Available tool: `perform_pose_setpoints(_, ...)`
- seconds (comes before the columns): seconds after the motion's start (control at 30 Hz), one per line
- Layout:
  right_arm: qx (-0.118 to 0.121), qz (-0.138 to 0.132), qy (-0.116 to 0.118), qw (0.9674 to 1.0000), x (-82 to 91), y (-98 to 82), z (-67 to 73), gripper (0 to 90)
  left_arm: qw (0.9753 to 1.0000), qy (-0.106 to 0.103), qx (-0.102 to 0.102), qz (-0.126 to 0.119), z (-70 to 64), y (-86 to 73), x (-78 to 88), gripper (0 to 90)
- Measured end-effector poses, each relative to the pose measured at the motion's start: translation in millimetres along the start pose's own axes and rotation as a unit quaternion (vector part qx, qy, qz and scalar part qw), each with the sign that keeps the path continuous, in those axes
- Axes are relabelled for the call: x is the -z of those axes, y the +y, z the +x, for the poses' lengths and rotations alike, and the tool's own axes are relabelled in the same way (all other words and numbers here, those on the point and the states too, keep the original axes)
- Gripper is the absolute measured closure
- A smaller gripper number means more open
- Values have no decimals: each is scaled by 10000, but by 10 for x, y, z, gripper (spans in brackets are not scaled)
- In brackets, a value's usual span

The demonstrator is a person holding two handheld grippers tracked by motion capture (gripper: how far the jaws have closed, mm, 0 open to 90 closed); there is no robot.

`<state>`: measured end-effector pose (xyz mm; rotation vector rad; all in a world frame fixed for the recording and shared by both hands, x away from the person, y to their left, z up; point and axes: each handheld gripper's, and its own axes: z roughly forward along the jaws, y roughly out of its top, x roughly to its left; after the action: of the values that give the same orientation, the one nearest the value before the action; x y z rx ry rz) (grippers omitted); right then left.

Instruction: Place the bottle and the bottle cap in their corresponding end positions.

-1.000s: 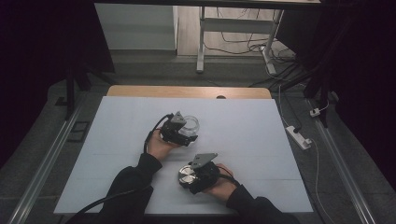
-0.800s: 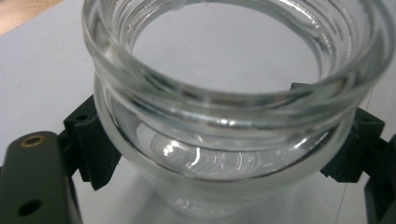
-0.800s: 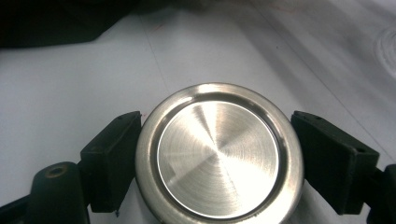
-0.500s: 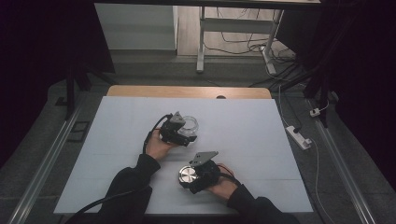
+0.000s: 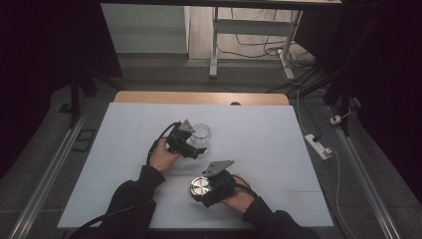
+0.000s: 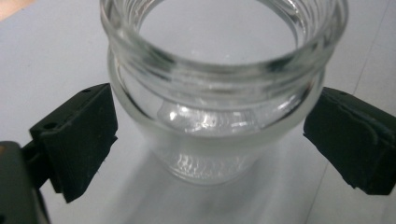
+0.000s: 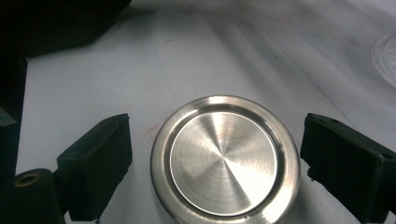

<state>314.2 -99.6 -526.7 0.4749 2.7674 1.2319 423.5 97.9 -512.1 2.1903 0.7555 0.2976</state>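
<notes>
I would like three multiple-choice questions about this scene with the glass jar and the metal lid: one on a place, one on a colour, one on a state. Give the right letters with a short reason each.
1. Where does the metal lid lie?
A. on the jar's mouth
B. on the white table, between the jaws of the right gripper
C. on the floor

2. What colour is the lid?
A. red
B. black
C. silver

3. How does the left gripper stand to the glass jar?
A. open, jar between the jaws
B. clamped on the jar
C. far from the jar

Answers: 1 B, the lid lies flat on the table with a jaw at each side. 2 C, it shines like brushed steel. 3 A, a gap shows between the right pad and the glass.
</notes>
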Motion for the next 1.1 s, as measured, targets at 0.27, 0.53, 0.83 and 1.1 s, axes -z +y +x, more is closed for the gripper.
perform_pose_setpoints(0.27, -128, -106, -21, 9999, 85, 11, -26, 82, 9994, -263, 207, -44, -26, -34, 102, 7)
perform_pose_setpoints(0.53, -233, -154, 9, 9996, 150, 0, -31, 65, 9990, -404, 195, -74, -80, -82, 188, 0)
perform_pose_setpoints(0.83, -429, -246, 59, 9988, 201, -22, -20, 21, 9981, -550, 220, -137, -105, -144, 255, 0)
perform_pose_setpoints(1.1, -419, -254, -51, 9988, 263, -44, -33, 13, 9979, -613, 213, 34, -180, -199, 269, 0)
